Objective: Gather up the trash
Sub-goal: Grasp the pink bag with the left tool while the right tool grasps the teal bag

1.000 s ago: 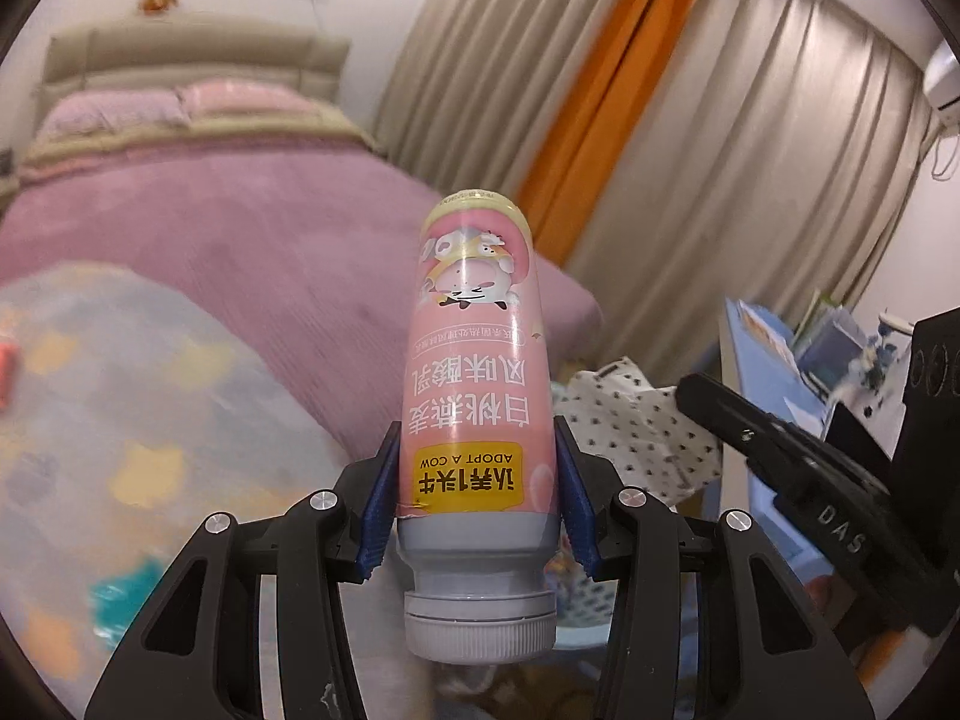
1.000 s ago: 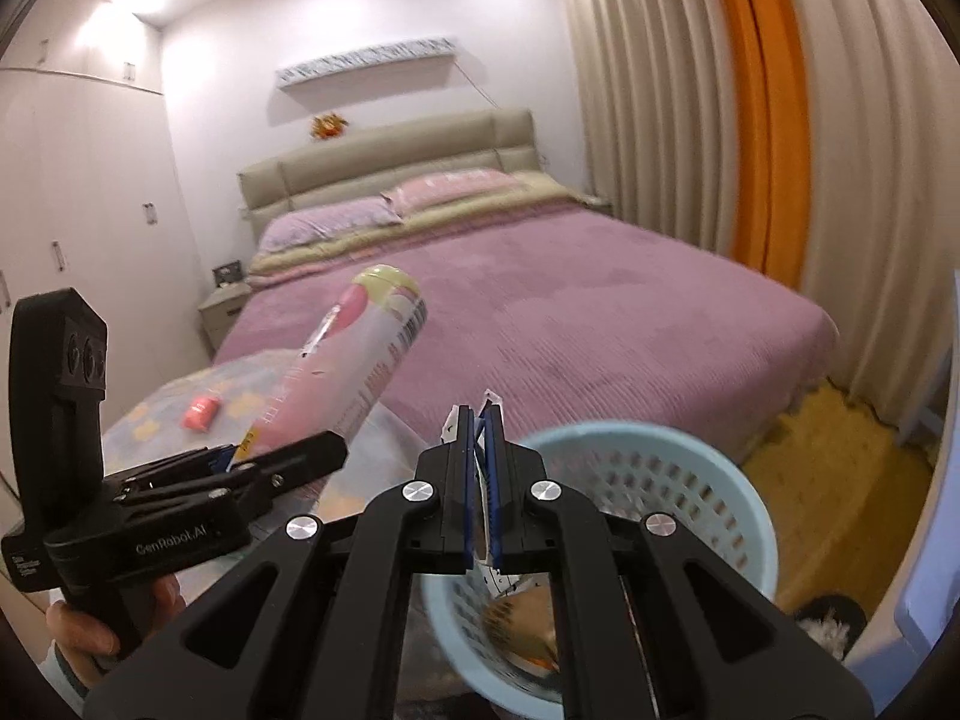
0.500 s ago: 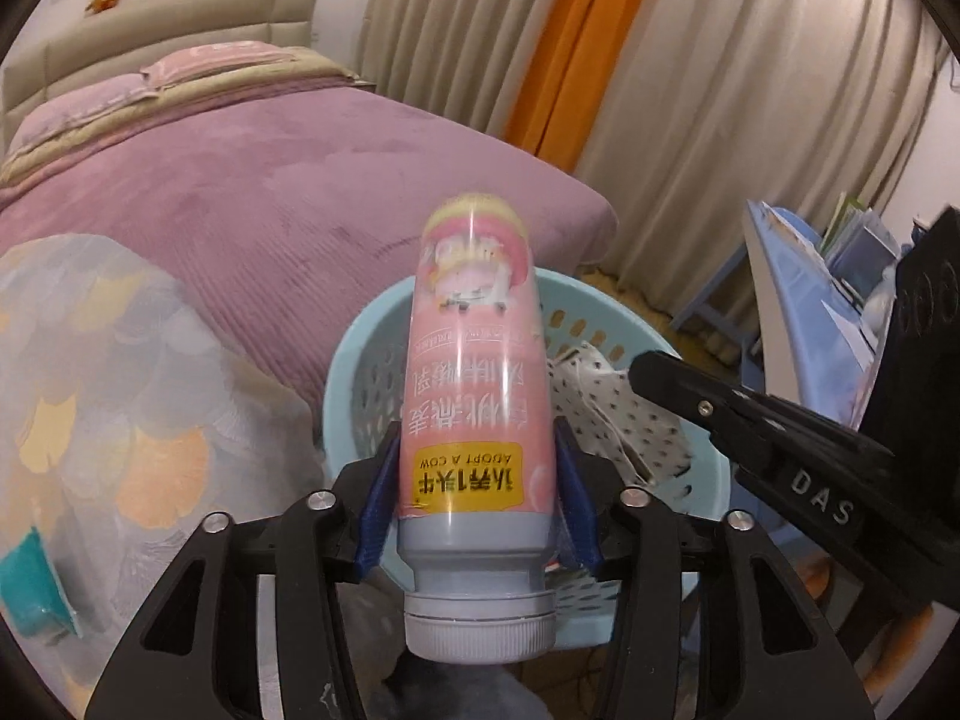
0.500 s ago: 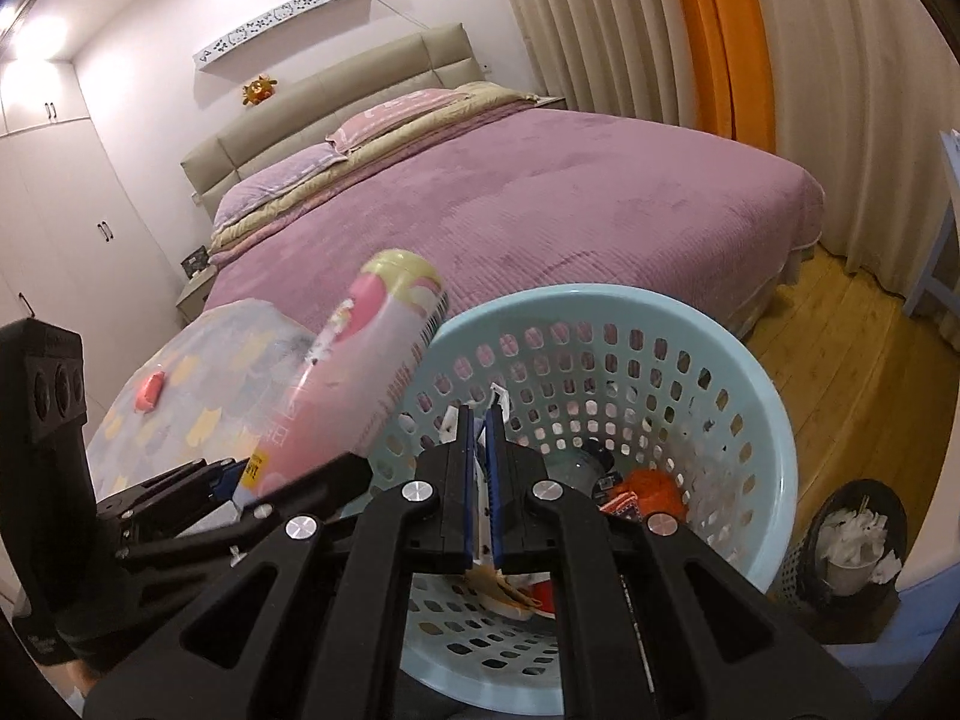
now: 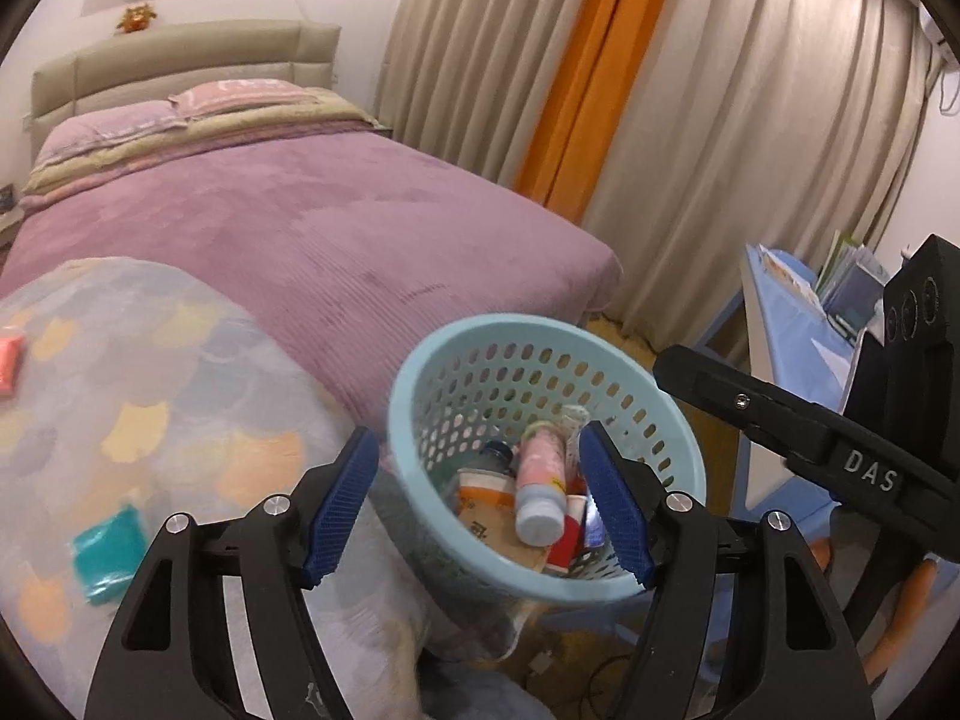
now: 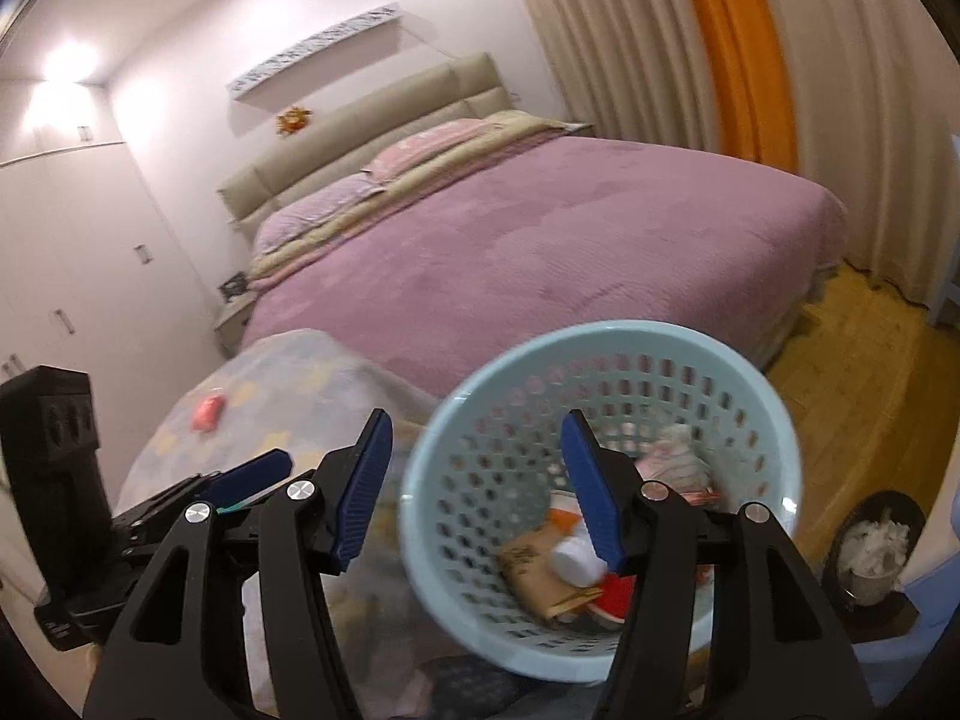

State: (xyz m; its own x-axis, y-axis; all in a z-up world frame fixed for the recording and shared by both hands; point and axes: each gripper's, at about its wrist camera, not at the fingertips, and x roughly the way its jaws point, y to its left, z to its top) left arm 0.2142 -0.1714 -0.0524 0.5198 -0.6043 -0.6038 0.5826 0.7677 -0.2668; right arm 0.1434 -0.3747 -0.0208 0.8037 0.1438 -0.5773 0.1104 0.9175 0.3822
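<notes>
A light blue perforated basket [image 5: 420,384] stands at the foot of the bed; it also shows in the right wrist view [image 6: 750,420]. The pink bottle [image 5: 540,480] lies inside it among other trash, cap toward me. A dotted white wrapper [image 6: 675,456] lies in the basket too. My left gripper [image 5: 480,504] is open and empty above the basket's near rim. My right gripper [image 6: 480,486] is open and empty over the basket. A small red item [image 6: 207,411] and a teal packet [image 5: 108,552] lie on the patterned blanket [image 5: 150,390].
The purple bed [image 5: 330,228] fills the far side. Curtains [image 5: 720,120] hang behind it. A blue desk with books [image 5: 798,300] stands at right. A small dark bin with tissue [image 6: 870,546] sits on the wooden floor [image 6: 858,348].
Both grippers have opened. The pink bottle dropped from my left gripper into the basket, and the dotted wrapper left my right gripper and lies in the basket.
</notes>
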